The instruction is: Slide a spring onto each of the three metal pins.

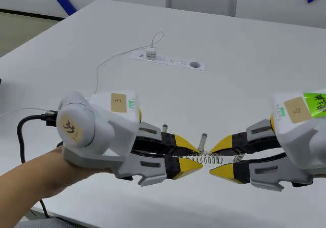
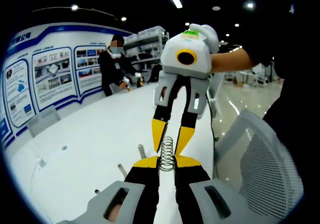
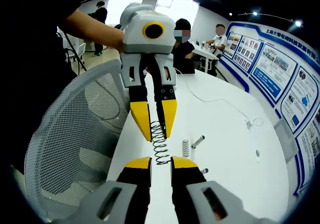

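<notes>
The left gripper (image 1: 200, 157) pinches one end of a silver coiled wire spring (image 1: 209, 159) above the white table (image 1: 229, 45). The right gripper (image 1: 210, 161) stands open around its other end, near an upright grey metal pin (image 1: 202, 142).

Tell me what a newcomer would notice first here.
A spring hangs in mid-air between two yellow-tipped grippers meeting tip to tip over the white table: the left gripper pinches one end, the right gripper stands open around the other. Just behind it, a metal pin stands upright.
</notes>
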Tool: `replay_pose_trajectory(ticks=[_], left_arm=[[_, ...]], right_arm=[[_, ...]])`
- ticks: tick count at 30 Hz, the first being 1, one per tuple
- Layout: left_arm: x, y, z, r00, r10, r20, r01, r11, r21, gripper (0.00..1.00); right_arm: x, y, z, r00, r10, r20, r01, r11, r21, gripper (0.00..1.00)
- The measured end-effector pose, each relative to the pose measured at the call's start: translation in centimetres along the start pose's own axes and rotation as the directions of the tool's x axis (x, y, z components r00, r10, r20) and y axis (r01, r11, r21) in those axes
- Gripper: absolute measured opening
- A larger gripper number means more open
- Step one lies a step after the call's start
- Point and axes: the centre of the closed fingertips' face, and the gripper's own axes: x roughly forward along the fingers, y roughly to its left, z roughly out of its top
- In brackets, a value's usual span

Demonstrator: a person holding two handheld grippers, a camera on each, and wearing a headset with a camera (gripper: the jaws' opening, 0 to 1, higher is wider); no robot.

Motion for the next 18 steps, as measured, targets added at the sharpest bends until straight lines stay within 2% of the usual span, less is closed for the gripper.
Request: replay_pose_trajectory(ticks=[3,7,11,18], left_arm=[[-0.1,-0.1,-0.1,1.0000,-0.008,-0.003,0.008,1.000,0.004,0.09],[0.0,-0.2,-0.1,0.9999,-0.011,-0.001,0.011,1.000,0.015,0.09],[0.2,-0.5,-0.7,0.9989,-0.013,-0.044,0.017,0.997,0.078,0.10],[0.3,-0.2,-0.6,0.9987,-0.002,-0.050,0.006,0.997,0.081,0.10]], right_arm=[[-0.2,-0.1,0.6,0.9992,0.002,0.040,-0.003,1.000,0.026,0.12],[-0.2,0.1,0.5,0.9989,0.019,0.042,-0.021,0.999,0.043,0.11],[-0.6,0.4,1.1,0.9967,0.044,0.069,-0.047,0.998,0.047,0.10],[-1.2,0.4,2.5,0.9892,0.053,0.137,-0.066,0.993,0.094,0.10]])
